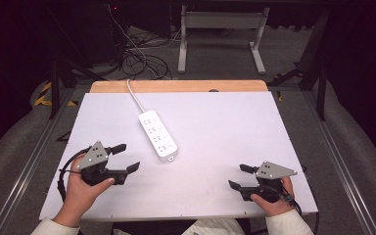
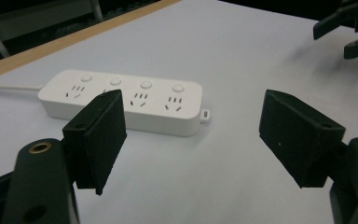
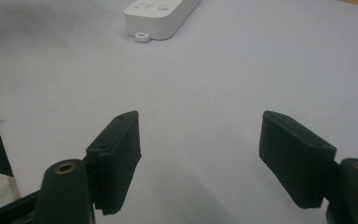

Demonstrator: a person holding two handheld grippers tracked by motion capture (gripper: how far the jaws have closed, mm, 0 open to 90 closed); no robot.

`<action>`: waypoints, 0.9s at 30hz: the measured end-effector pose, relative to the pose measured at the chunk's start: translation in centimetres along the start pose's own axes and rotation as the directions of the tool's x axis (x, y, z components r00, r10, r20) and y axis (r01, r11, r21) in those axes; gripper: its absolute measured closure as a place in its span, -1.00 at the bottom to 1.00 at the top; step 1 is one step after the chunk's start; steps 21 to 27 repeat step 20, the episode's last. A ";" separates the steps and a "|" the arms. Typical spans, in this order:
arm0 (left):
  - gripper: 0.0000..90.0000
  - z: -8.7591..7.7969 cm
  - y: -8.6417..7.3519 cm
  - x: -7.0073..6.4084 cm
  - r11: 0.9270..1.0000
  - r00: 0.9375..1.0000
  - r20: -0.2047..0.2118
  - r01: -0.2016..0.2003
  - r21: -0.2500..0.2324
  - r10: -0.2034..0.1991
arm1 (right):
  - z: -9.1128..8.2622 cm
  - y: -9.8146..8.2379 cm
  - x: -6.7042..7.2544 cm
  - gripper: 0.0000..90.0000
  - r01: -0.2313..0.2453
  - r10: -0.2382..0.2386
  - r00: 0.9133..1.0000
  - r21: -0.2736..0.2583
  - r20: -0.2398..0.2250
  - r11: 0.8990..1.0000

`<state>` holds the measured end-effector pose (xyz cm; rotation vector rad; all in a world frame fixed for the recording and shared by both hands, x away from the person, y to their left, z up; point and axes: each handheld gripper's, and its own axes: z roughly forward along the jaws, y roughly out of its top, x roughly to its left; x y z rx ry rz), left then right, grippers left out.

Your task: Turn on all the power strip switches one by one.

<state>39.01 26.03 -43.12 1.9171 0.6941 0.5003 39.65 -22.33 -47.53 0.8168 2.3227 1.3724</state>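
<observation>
A white power strip [image 1: 158,135] with several sockets and round buttons lies on the white table [image 1: 215,127], left of its middle; its white cable [image 1: 133,94] runs off toward the far edge. In the left gripper view the power strip [image 2: 126,101] lies flat just beyond the jaws, apart from them. My left gripper [image 1: 127,157] rests at the table's near left, open and empty, a short way left of the strip. Near the right front my right gripper [image 1: 240,176] is open too, holding nothing. The strip's near end [image 3: 161,14] is at the top of the right gripper view.
A wooden strip [image 1: 178,86] borders the table's far edge. Beyond it are tangled cables [image 1: 137,54] on the floor and a white desk frame [image 1: 223,29]. Metal rails [image 1: 29,161] run along both sides of the table. My right gripper [image 2: 349,28] appears far off in the left gripper view.
</observation>
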 end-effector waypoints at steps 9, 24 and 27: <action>-0.60 -0.7 -4.9 0.0 1.000 0.999 -0.048 0.002 -0.031 -0.003 | 0.0 0.0 0.0 -0.33 0.003 -0.003 1.000 0.000 -0.001 1.000; -0.64 0.2 -4.9 -0.9 0.999 0.998 -0.062 -0.011 0.035 0.013 | 0.0 -0.3 -0.4 -0.33 -0.006 0.006 1.000 0.007 0.005 1.000; -0.64 0.2 -4.9 -0.9 0.999 0.998 -0.062 -0.011 0.035 0.013 | 0.0 -0.3 -0.4 -0.33 -0.006 0.006 1.000 0.007 0.005 1.000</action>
